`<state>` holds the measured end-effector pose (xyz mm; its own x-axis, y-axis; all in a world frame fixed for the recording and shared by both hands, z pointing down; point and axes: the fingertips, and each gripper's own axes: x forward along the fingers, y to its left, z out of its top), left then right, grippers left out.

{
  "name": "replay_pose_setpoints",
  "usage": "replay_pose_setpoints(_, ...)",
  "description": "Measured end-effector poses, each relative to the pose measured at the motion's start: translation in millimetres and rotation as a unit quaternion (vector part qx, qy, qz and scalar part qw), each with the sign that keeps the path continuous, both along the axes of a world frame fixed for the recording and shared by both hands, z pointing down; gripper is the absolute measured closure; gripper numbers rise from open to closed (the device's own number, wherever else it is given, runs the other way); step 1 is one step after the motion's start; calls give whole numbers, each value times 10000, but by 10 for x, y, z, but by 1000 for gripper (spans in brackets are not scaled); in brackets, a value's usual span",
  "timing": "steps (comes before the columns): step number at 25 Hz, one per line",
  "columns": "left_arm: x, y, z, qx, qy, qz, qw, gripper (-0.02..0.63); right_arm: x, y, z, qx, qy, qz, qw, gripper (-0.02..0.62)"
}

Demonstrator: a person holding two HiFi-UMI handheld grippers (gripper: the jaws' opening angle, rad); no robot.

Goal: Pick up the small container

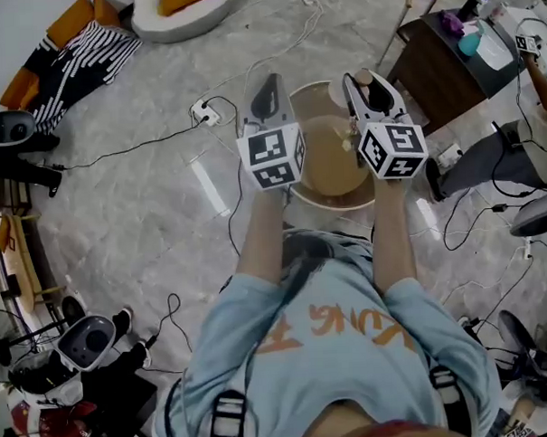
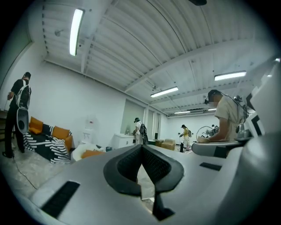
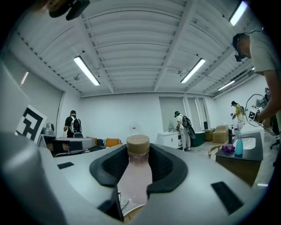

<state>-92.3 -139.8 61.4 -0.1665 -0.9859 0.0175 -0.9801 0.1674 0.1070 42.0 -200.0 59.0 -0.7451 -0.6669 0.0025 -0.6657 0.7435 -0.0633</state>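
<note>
The small container (image 3: 138,145) is a pale pink translucent bottle with a tan cap. It stands upright between the pads of my right gripper (image 3: 138,169), which is shut on it. In the head view the cap (image 1: 365,76) shows at the tip of the right gripper (image 1: 369,80), held over the far edge of a round brown table (image 1: 330,161). My left gripper (image 1: 269,85) hovers beside it at the table's left rim. In the left gripper view the left gripper (image 2: 141,149) has its jaws closed together with nothing between them.
A dark wooden desk (image 1: 439,65) with small items stands to the right. A power strip (image 1: 205,112) and cables lie on the floor at the left. A white cushion (image 1: 179,13) and a striped cushion (image 1: 85,54) lie far left. Several people stand about the room.
</note>
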Motion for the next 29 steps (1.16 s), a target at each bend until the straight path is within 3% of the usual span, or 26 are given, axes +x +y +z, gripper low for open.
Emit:
replay_pose_setpoints(6, -73, -157, -163, 77, -115, 213, 9997, 583, -10, 19, -240, 253, -15, 208, 9995, 443)
replay_pose_setpoints(13, 46, -330, -113, 96, -215, 524, 9983, 583, 55, -63, -154, 258, 6, 416, 9988, 443)
replay_pose_setpoints(29, -84, -356, -115, 132, -122, 787, 9967, 583, -24, -6, -187, 315, 70, 710, 9970, 443)
